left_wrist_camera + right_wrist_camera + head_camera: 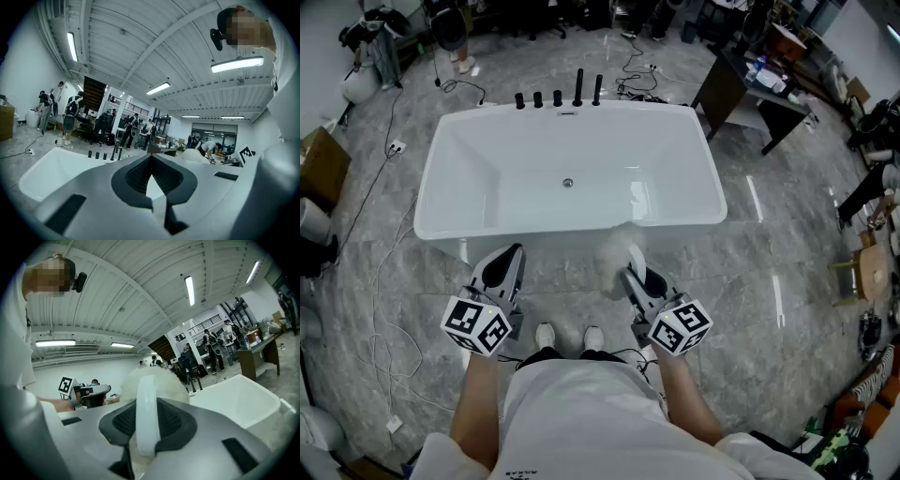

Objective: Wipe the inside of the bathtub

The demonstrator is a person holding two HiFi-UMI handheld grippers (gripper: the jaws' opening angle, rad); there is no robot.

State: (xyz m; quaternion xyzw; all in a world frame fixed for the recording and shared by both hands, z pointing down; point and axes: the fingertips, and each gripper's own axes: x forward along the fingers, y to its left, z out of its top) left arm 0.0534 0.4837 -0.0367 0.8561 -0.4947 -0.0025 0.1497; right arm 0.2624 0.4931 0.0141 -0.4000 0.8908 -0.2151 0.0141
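- Right gripper [145, 397] is clenched on the white handle [145, 418] of a fluffy white duster [617, 251]; its own view shows the handle upright between the dark pads and the fluffy head just past the tips.
- From the head view, that duster head sits at the near rim of the bathtub [534, 228], right of centre, over the edge rather than down inside.
- Left gripper [511, 258] hangs just short of the same rim. Its own view shows the jaws drawn together at the tips with nothing between them.
- Only the head view shows the tub's bare white inside, the drain [568, 183] in the middle of the floor, and the person's shoes [546, 336] near the tub.
- Black taps [558, 97] line the far rim.
- Both gripper views look up and outward, showing ceiling lights [236, 64] and people standing far off in the room, which the head view mostly misses.
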